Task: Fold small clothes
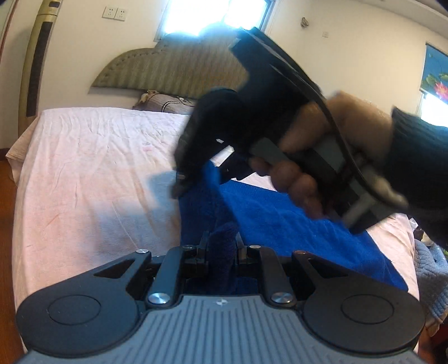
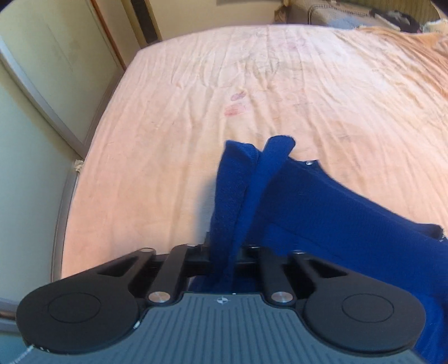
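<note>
both hand-held grippers, left hand-held gripper [image 1: 221, 245] and right hand-held gripper [image 2: 224, 249], clamped on blue garment [image 2: 322, 201]

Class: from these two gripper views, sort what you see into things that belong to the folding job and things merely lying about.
Job: blue garment; left gripper; right gripper; bed sheet as work surface.

Lying about: pillow; headboard; wall sockets; grey quilted cloth.

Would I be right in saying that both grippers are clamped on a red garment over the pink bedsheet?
Not quite: the garment is blue, not red, as the right wrist view shows. The rest holds: the left gripper and right gripper each pinch it over the pink bedsheet.
</note>
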